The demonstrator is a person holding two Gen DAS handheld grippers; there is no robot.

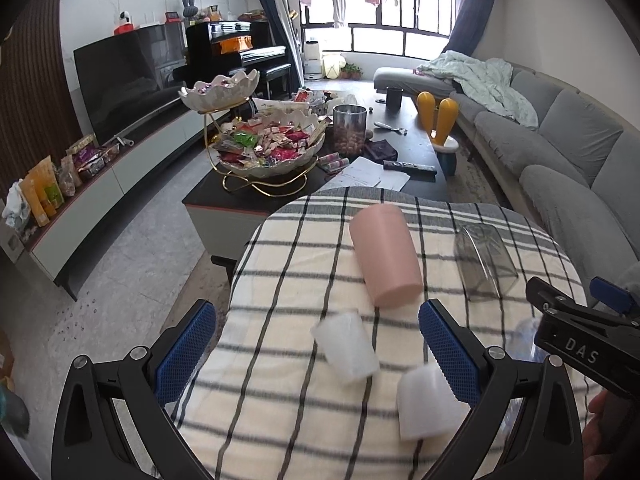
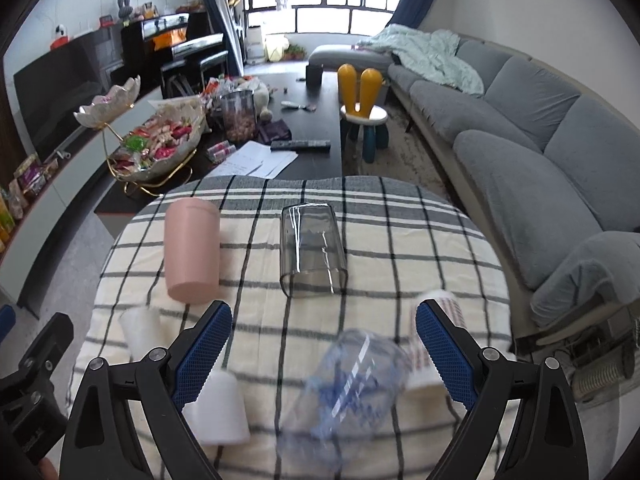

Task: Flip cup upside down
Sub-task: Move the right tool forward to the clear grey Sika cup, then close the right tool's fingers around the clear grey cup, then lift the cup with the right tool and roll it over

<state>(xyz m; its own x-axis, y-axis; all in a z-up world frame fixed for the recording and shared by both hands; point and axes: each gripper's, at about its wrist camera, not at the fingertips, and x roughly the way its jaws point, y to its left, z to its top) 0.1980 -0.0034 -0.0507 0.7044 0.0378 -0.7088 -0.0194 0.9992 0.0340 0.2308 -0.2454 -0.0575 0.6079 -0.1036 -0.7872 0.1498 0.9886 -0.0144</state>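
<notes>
Pink cup [image 1: 385,255] on its side, tools [image 1: 316,350] [image 2: 323,354] agape

A soft woven checked cloth [image 2: 360,248] in cream and grey is covering the surface ahead of both tools. On it, a matt pink plastic cup [image 2: 193,250] is showing a smooth skin, while a clear smoky plastic tumbler [image 2: 312,248] is glinting glossily. Nearer, two frosted white plastic cups [image 1: 347,346] are looking dull. Textured blue rubbery pads [image 2: 204,356] are lining black plastic fingers.
</notes>
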